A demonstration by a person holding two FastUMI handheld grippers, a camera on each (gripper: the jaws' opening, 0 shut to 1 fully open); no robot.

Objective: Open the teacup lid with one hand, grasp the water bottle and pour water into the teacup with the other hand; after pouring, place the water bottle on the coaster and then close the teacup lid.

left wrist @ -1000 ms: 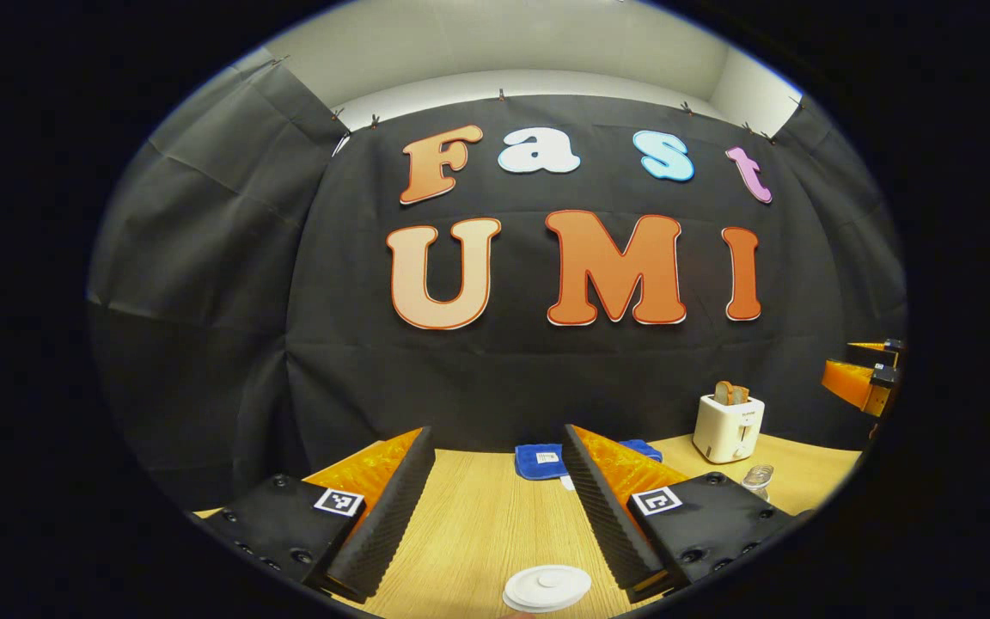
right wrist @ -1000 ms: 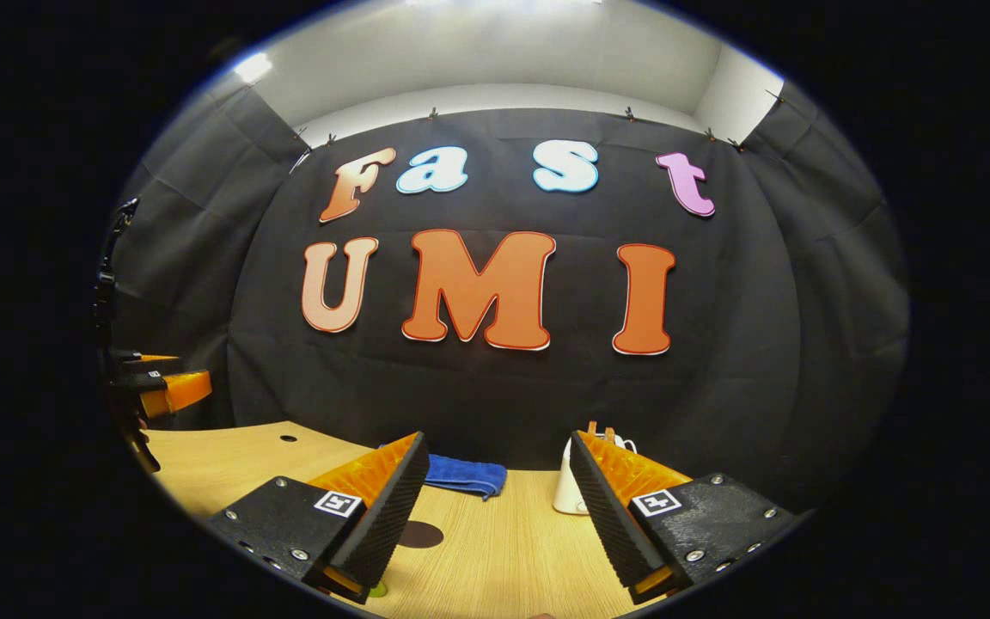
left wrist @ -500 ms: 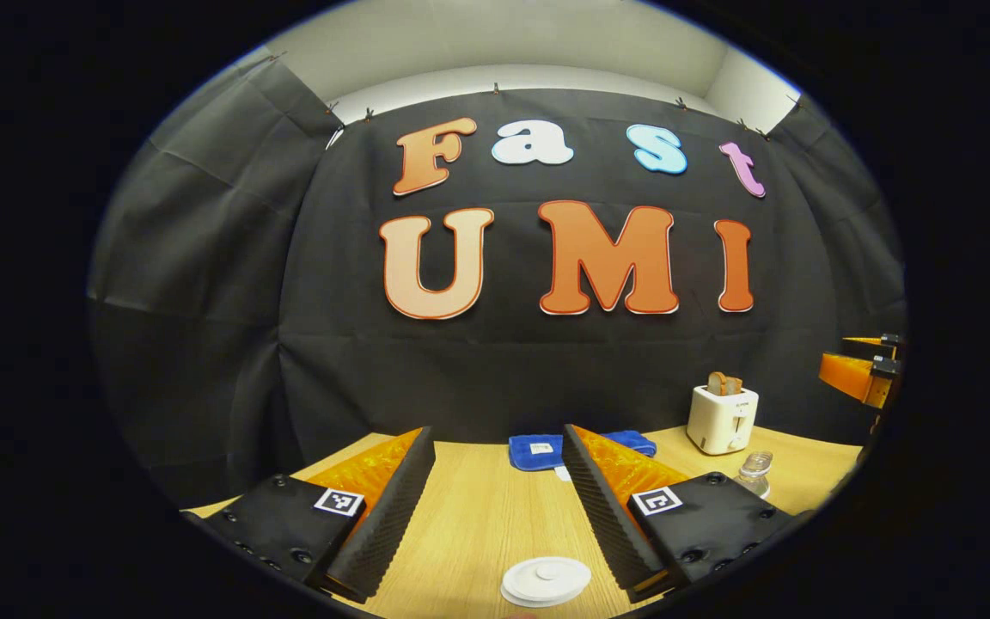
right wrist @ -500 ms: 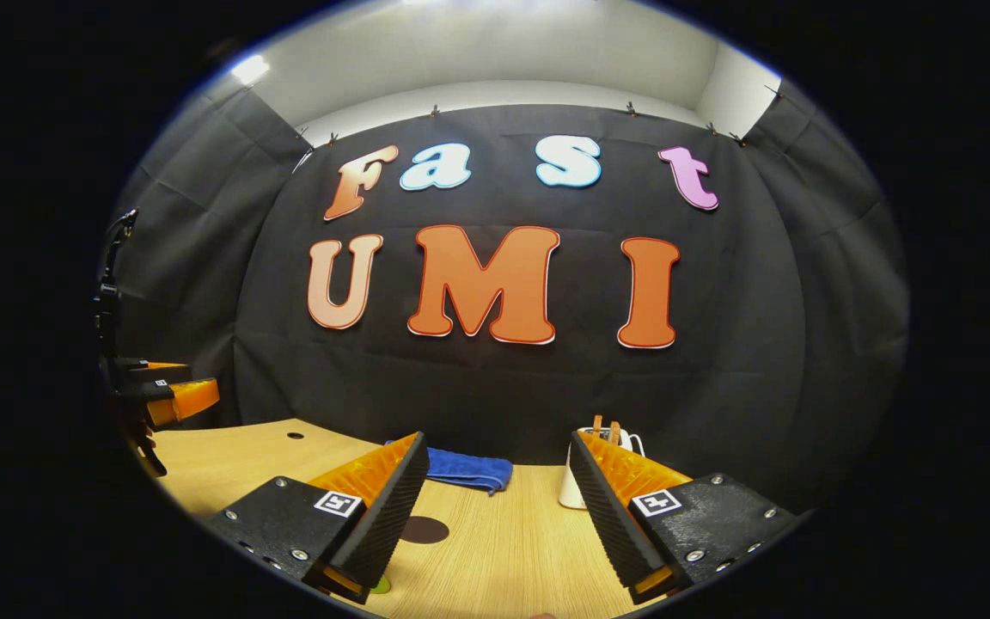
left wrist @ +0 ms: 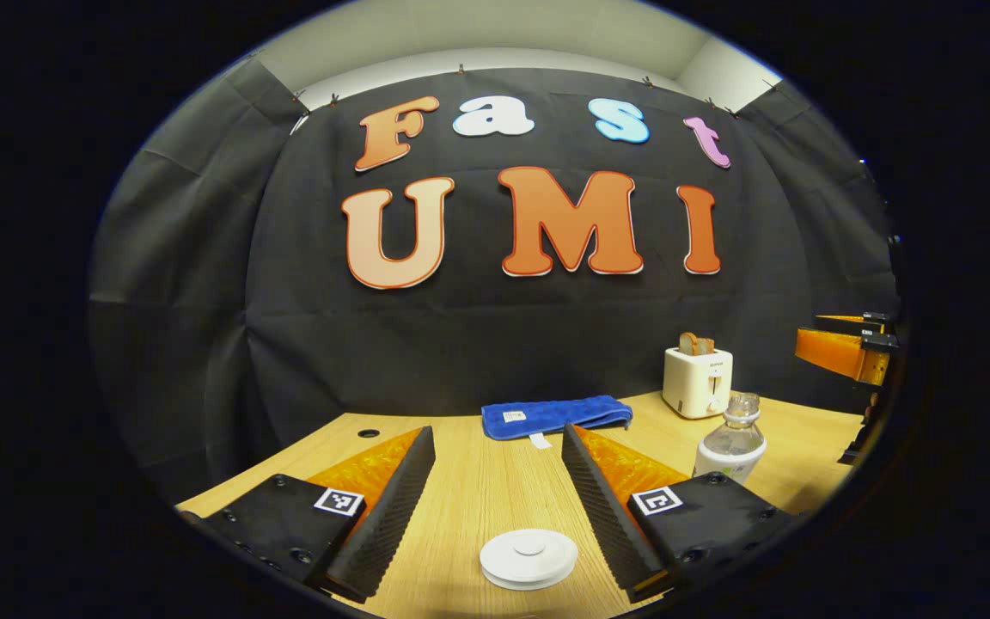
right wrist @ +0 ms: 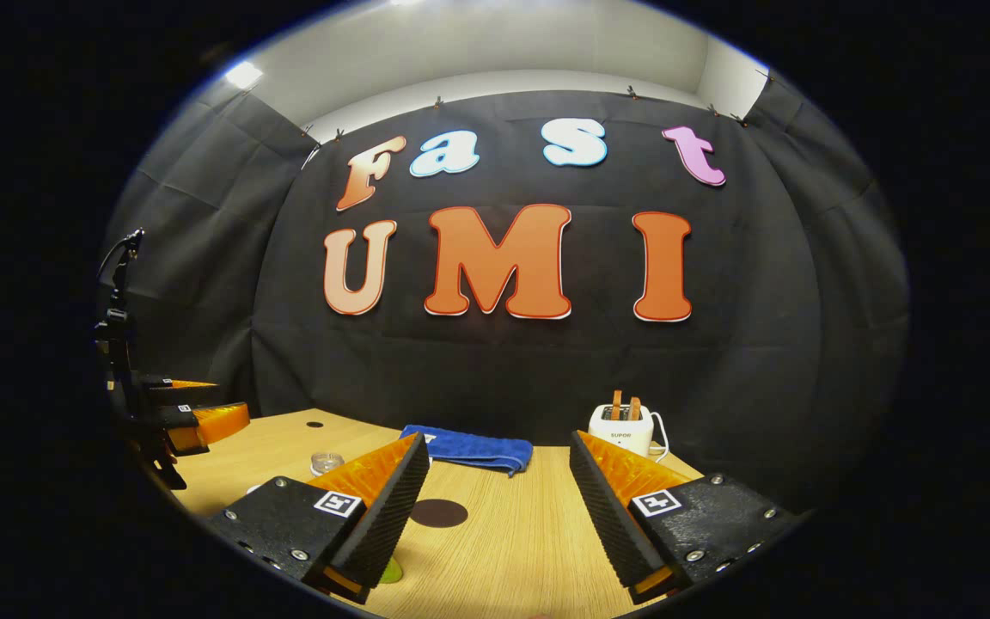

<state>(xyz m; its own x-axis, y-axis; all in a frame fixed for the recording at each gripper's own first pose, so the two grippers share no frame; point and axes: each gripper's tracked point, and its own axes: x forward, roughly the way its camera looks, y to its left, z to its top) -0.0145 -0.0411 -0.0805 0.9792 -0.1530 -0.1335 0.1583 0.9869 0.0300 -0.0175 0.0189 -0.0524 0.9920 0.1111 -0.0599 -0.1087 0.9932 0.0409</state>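
On the table (left wrist: 478, 481), the teacup lid (left wrist: 528, 557) lies between the wide-spread left gripper (left wrist: 495, 507) fingers.

From my seat the table (left wrist: 478, 481) reads as pale wood grain with a matt finish. The lid (left wrist: 528, 557) looks like smooth white plastic with a slight sheen. The bottle (left wrist: 730, 447) is clear, glossy plastic. The towel (left wrist: 555, 414) is soft blue cloth with a nap. The toaster (left wrist: 699, 382) has a smooth, satin white shell. My left gripper's pads (left wrist: 388, 516) are ribbed, matt foam. The coaster (right wrist: 438, 513) looks flat, dark and matt.
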